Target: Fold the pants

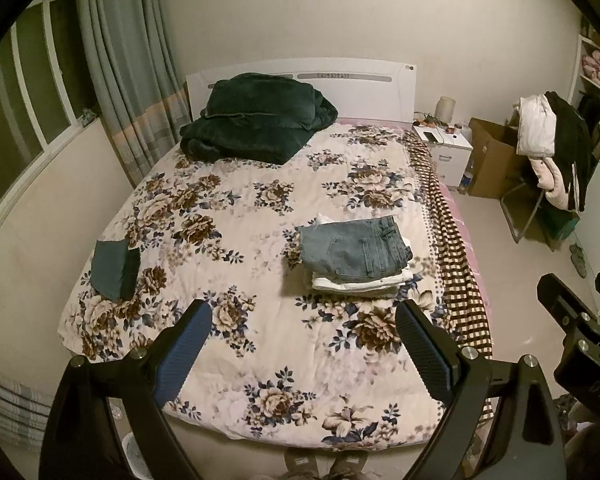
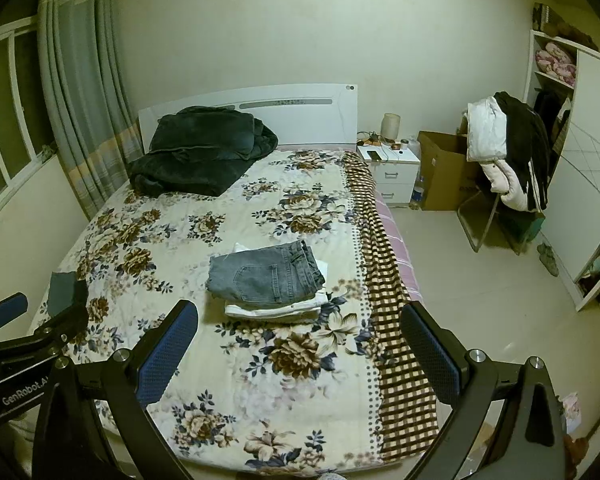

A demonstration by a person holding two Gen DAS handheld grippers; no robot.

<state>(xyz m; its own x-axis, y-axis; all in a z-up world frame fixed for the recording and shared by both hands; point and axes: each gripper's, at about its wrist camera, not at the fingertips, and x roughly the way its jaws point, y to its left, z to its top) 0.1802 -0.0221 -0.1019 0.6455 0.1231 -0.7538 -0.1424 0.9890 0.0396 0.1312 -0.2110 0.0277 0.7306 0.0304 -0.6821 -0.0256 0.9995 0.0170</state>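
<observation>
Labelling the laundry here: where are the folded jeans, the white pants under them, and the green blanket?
jeans [image 1: 350, 250], left wrist view, back pocket panel.
white pants [image 1: 360, 282], left wrist view, front folded edge.
green blanket [image 2: 198, 148], right wrist view, middle of the pile.

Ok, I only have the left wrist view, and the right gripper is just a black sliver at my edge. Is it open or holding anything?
Observer: The right gripper is open and empty, fingers spread wide above the near end of the bed.
Operator: What lies ahead of it?
Observer: The folded jeans, stacked on white pants, lie beyond its fingertips, untouched.
Operator: And under its right finger?
Observer: The checkered sheet along the bed's edge.
</observation>
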